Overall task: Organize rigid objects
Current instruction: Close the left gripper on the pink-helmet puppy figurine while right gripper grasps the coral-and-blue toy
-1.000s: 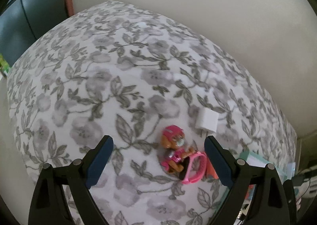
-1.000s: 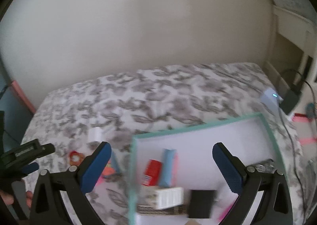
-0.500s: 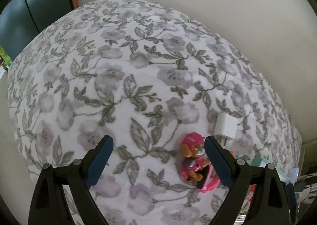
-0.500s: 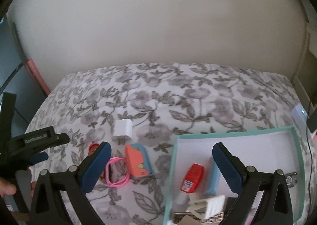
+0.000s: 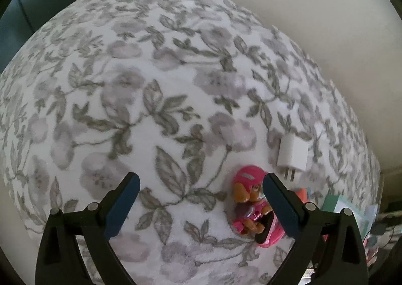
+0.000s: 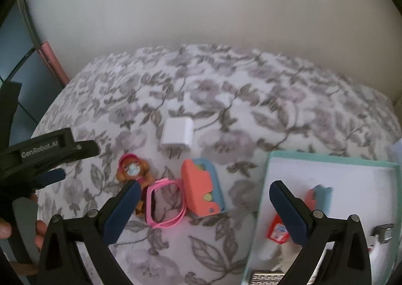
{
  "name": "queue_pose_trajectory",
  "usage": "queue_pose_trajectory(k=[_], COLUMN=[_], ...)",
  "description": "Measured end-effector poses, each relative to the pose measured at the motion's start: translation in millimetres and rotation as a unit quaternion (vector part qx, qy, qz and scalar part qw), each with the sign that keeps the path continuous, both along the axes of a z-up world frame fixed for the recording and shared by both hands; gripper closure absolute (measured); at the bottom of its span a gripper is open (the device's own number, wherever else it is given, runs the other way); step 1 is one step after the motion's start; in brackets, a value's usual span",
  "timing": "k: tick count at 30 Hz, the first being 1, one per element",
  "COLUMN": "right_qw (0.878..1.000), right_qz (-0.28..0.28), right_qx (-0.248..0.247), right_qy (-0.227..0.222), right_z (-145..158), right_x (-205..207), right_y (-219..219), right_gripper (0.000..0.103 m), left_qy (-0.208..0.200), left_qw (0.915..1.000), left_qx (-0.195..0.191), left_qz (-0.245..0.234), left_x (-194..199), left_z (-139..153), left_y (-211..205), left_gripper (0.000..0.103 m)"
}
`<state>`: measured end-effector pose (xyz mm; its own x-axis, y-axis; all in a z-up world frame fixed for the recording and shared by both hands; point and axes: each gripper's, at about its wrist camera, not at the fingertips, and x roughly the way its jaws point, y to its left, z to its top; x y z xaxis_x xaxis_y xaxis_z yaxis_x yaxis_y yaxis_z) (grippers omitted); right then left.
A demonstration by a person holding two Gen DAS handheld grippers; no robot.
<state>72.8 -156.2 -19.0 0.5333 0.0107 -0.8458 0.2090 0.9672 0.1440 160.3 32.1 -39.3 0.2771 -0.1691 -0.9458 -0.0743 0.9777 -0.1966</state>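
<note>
On the floral bedspread lie a pink-helmeted dog figure [image 5: 247,199] [image 6: 133,170], a pink watch band [image 6: 165,206], an orange-and-blue toy [image 6: 202,187] and a white charger plug [image 5: 292,155] [image 6: 177,134]. My left gripper [image 5: 201,184] hangs open over the bedspread, its right finger just in front of the dog figure. My right gripper [image 6: 203,190] is open above the watch band and the orange-and-blue toy. The teal-rimmed white box [image 6: 326,159] at the right holds a red pack [image 6: 277,231], a blue-and-orange piece [image 6: 321,195] and other small items.
A cream wall runs behind the bed. A pink strip [image 6: 51,60] and dark blue panel stand at the far left. A person's fingers [image 6: 5,229] hold the left gripper's handle. Cables and clutter [image 5: 377,229] lie past the bed's right edge.
The right gripper has swung left, from over the box to over the loose toys. The left gripper has drifted left, so the dog figure now sits by its right finger.
</note>
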Motion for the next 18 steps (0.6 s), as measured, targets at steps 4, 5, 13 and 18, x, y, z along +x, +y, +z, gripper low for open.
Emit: queue_pose_trajectory(k=[4,5,13,18], right_qw=[1.000,1.000,0.999,0.998], right_qz=[0.005,0.008,0.006,0.004], right_qx=[0.007,0.011,0.039,0.053], right_qy=[0.017,0.020,0.033,0.039], right_z=[-12,-15,-31,-39], right_x=[6,9,19,23], right_y=[4,4,0,-5], right_gripper=[0.000,0.000,0.004,0.016], left_qy=[0.009,0.011,0.025,0.035], left_qw=[0.9996,0.9995,0.9984,0.9972], left_qx=[-0.013,-0.013,-0.010,-0.009], left_qz=[-0.022,-0.027,-0.050,-0.066], left_x=[2,2,4,5], left_z=[-8,-10,-29,-40], left_y=[-13,-16,-33,-45], left_gripper=[0.005,0.005,0.005,0.022])
